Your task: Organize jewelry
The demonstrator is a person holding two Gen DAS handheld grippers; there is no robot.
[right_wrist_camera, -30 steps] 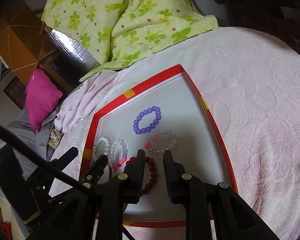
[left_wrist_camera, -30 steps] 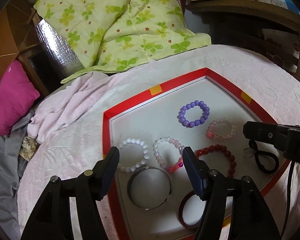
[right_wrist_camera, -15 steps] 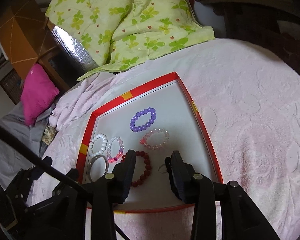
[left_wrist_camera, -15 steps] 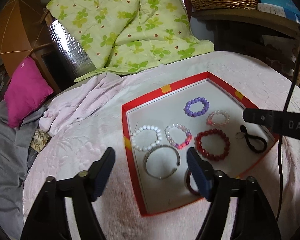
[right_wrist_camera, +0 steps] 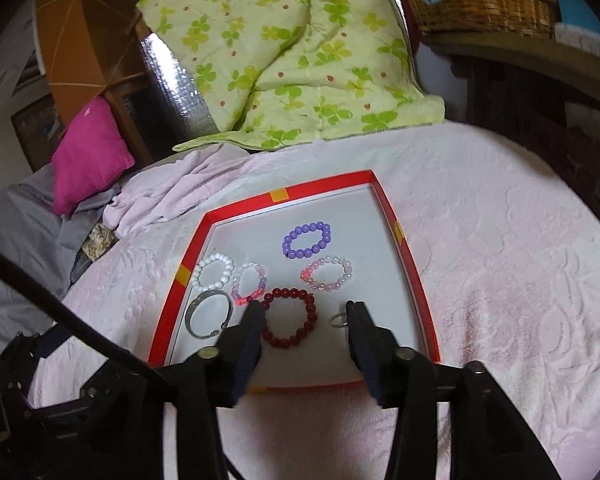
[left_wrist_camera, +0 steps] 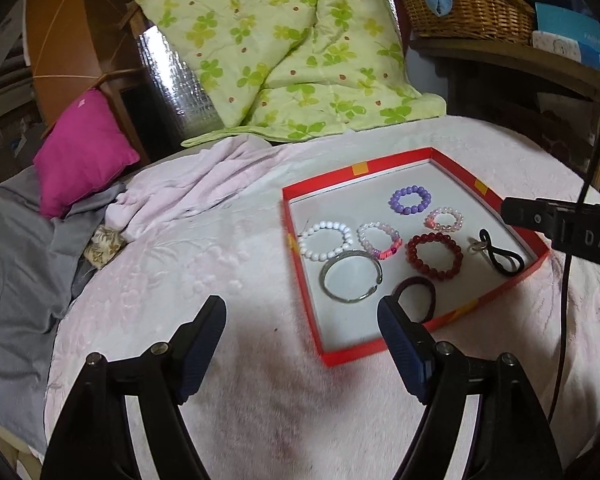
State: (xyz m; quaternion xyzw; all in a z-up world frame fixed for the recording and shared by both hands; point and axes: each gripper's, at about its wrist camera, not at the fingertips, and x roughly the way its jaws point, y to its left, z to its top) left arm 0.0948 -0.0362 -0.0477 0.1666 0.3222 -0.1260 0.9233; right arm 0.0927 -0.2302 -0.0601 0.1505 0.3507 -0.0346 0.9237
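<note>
So here we've got a shallow red-rimmed cardboard tray with a white floor sitting on a pale pink textured blanket on the bed, and all the jewelry is laid out inside it. There's a purple bead bracelet toward the far side, a clear pink bead bracelet just in front of it, a dark red bead bracelet nearer us, then a white pearl-like bracelet, a pink-and-white bead bracelet and a silver metal bangle over on the left part of the tray. A black hair tie with a small metal ring lies at the right edge, and a dark maroon hair band near the front rim. Our left tongs are spread wide over the blanket by the tray's near corner, nothing between them. Our right tongs have just been opening and hang spread above the red bracelet, not pinching anything. A green clover-print quilt is piled behind.
</note>
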